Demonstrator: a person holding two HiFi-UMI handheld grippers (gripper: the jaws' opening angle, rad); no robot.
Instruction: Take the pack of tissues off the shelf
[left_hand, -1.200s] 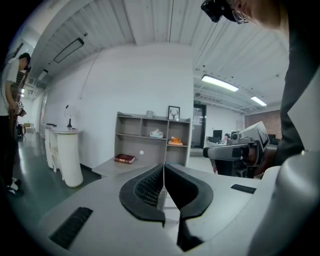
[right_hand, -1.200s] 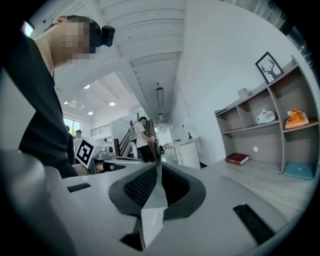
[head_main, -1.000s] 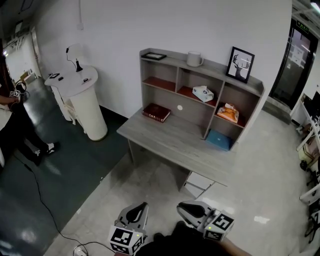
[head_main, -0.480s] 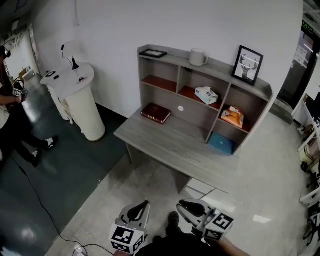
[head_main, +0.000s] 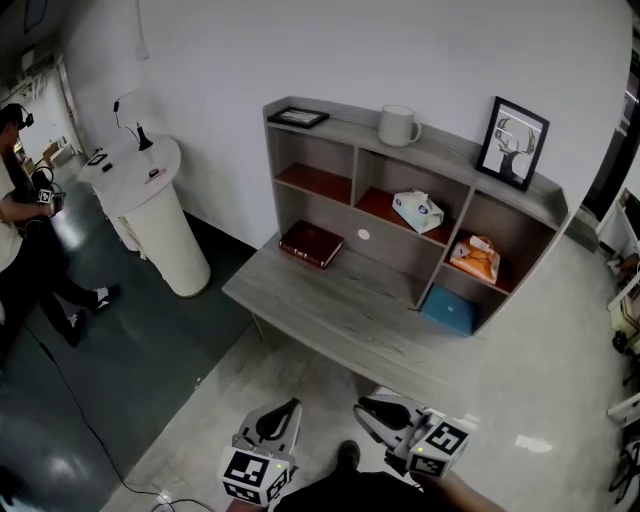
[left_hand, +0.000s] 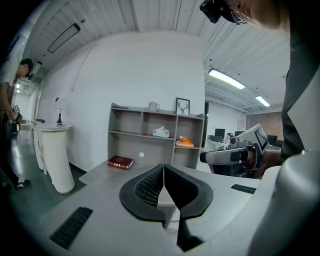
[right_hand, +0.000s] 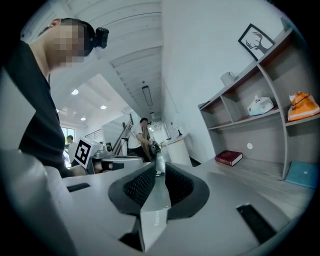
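Tissue pack (head_main: 418, 210) on shelf (head_main: 340, 128), well apart from left gripper (head_main: 285, 412), right gripper (head_main: 368, 410), fingers (left_hand: 144, 187) closed, empty

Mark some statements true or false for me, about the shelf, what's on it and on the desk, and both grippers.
1. The tissues sit in a compartment of the shelf. True.
2. The left gripper holds the tissues. False: its jaws are shut on nothing, well short of the desk.
3. The mug stands on top of the shelf. True.
4. The red book lies on the floor. False: it lies on the desk.
5. The right gripper has its jaws wide open. False: they are shut and empty.
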